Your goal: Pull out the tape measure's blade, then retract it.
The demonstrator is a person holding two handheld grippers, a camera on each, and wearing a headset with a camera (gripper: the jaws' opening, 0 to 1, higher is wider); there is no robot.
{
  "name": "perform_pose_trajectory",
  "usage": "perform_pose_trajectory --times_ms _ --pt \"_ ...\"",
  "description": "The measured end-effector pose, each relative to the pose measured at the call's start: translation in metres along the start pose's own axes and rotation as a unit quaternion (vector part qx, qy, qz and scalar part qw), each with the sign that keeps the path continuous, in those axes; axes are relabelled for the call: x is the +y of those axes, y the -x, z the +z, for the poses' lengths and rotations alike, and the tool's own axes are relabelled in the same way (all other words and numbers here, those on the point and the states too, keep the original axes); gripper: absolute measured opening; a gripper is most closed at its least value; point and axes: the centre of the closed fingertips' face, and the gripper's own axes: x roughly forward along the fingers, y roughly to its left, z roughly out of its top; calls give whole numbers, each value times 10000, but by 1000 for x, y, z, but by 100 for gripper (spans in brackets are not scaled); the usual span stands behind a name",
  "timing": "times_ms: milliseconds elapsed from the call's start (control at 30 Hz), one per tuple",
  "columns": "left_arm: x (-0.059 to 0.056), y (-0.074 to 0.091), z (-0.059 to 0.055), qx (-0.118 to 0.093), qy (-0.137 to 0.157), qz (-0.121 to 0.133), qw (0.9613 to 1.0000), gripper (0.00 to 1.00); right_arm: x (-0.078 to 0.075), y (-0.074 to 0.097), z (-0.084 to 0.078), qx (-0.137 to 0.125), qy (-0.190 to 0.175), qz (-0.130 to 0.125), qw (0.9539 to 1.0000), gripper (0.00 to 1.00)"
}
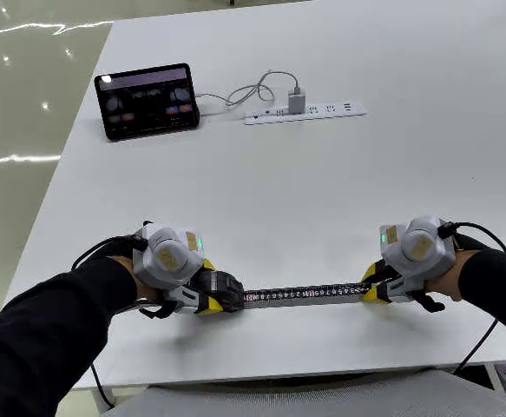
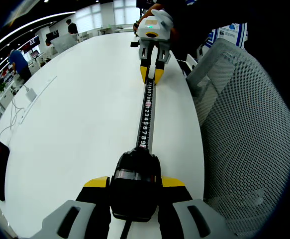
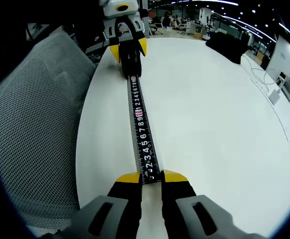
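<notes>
- black long sleeves (image 1: 53, 321) cover both of the person's arms down to the hands.
- the left gripper (image 1: 211, 287) and the right gripper (image 1: 371, 284) each have a rounded white-and-grey housing, with a yellow patch (image 1: 167, 258) on top and a small green light (image 1: 199, 242) on the side.
- each gripper's black jaws end in yellow fingertips (image 2: 96, 181). in the gripper views the jaw bases are pale grey, each with one oblong slot.
- a thin black cable (image 1: 483, 230) loops out from the rear of the right gripper over the sleeve.
- a second black lead (image 1: 96, 252) curls from behind the left gripper.
</notes>
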Motion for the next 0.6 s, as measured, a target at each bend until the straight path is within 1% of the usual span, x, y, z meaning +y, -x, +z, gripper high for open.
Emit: perform_pose_trajectory --times_ms 600 --pt "-1 0 1 -8 14 11 10000 32 -3 9 -14 74 -64 -34 9999 9"
